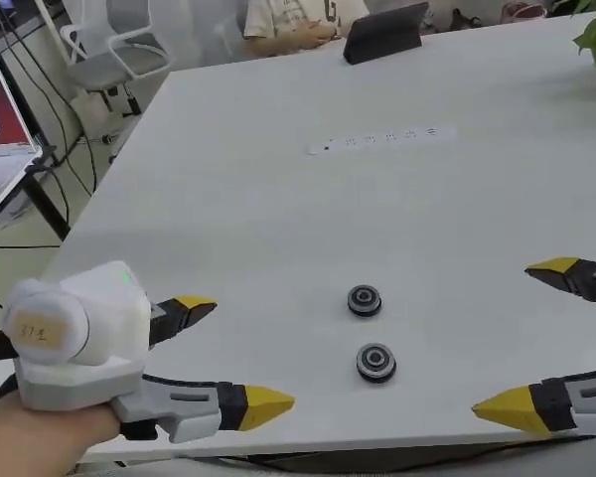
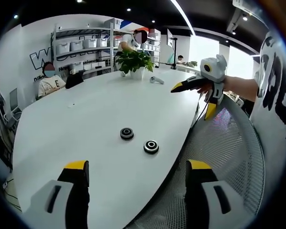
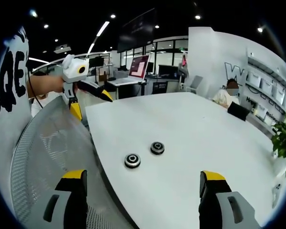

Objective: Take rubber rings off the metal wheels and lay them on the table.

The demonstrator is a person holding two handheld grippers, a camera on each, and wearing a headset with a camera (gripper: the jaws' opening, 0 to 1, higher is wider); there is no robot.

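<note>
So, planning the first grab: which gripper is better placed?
Probably right: the right gripper is open, and the near wheel lies nearer its jaw tips than in the left gripper view.

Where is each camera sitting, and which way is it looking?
Head view: on the person's head, facing forward and down at the white table and two black-rimmed metal wheels; a hand holds the left gripper, right gripper opposite.
Left gripper view: on the left gripper, facing rightwards over the table; own open jaws below, the person's arm beyond.
Right gripper view: on the right gripper, facing leftwards; own open jaws below, a shirt beside.
Shared: both gripper views see the wheels and the other gripper.
</note>
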